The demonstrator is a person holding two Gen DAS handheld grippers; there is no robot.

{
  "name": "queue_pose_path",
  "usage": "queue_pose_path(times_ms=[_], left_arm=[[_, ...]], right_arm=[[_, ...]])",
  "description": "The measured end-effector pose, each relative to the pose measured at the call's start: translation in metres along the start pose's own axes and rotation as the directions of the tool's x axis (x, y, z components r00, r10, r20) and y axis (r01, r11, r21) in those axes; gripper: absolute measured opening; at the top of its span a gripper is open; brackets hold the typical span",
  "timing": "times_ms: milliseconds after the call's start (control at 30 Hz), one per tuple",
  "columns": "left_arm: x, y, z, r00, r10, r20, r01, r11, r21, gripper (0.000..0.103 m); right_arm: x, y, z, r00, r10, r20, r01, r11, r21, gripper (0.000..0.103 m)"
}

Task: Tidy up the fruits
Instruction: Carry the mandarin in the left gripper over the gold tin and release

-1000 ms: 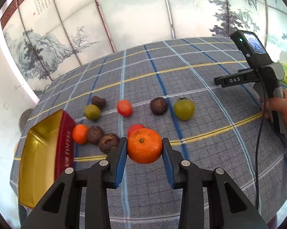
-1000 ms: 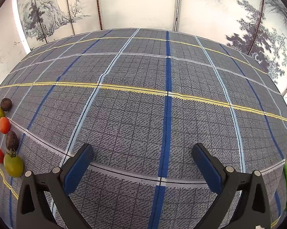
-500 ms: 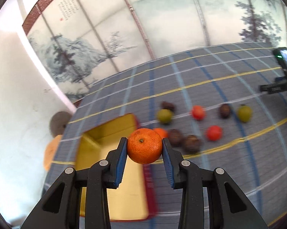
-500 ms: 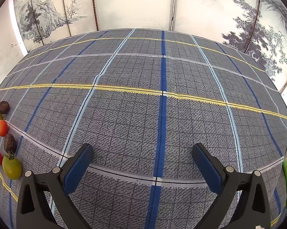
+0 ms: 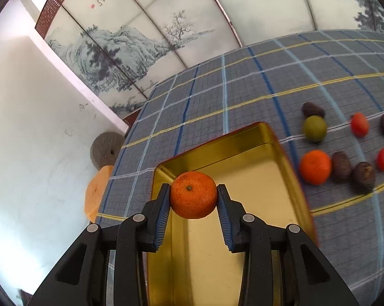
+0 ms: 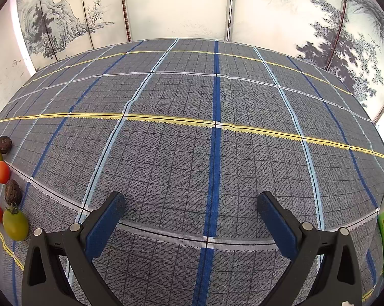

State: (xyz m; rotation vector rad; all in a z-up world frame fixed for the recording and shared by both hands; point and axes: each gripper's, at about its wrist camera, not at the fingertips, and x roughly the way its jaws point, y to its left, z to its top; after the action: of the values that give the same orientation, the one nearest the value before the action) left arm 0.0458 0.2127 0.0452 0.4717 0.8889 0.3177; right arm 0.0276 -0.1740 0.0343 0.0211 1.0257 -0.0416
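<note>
Left wrist – claw [image 5: 193, 199] grips tangerine [image 5: 193, 194] above bare gold tin [image 5: 245, 178]

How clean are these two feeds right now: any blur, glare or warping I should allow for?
Left wrist view: the gold tin and the loose fruit on the cloth are smeared by motion blur, while the tangerine in the left tool is sharp; the tin's gold floor glares, and the white wall at left is blown out. Right wrist view: sharp, evenly lit, but fisheye bows the tablecloth lines.

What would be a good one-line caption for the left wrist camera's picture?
Left gripper carries a mandarin above an empty gold tin, other fruits waiting on the checked tablecloth.
</note>
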Motion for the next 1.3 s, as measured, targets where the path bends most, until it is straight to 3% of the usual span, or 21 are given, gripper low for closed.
queue_pose_path(times_ms=[133,700,967,1300], left_arm=[[0.026,0.007,0.001,0.999,-0.008,-0.043,0.007,1.0,-0.008,0.037],[0.101,0.022,0.012,0.986,0.08,-0.144,-0.073,0.996,0.058,0.038],[0.111,0.013,0.013,0.986,0.104,-0.132,-0.09,0.991,0.101,0.04],[0.112,0.015,0.015,0.99,0.093,-0.11,-0.085,0.994,0.074,0.043]], right_arm=[[0.0,-0.001,0.0,1.0,0.0,0.0,0.0,1.0,0.0,0.103],[0.0,-0.003,0.001,1.0,-0.007,-0.002,0.007,1.0,0.01,0.103],[-0.001,-0.003,0.001,1.0,-0.008,-0.004,0.008,1.0,0.011,0.103],[-0.001,-0.003,0.002,1.0,-0.008,-0.007,0.008,1.0,0.013,0.103]])
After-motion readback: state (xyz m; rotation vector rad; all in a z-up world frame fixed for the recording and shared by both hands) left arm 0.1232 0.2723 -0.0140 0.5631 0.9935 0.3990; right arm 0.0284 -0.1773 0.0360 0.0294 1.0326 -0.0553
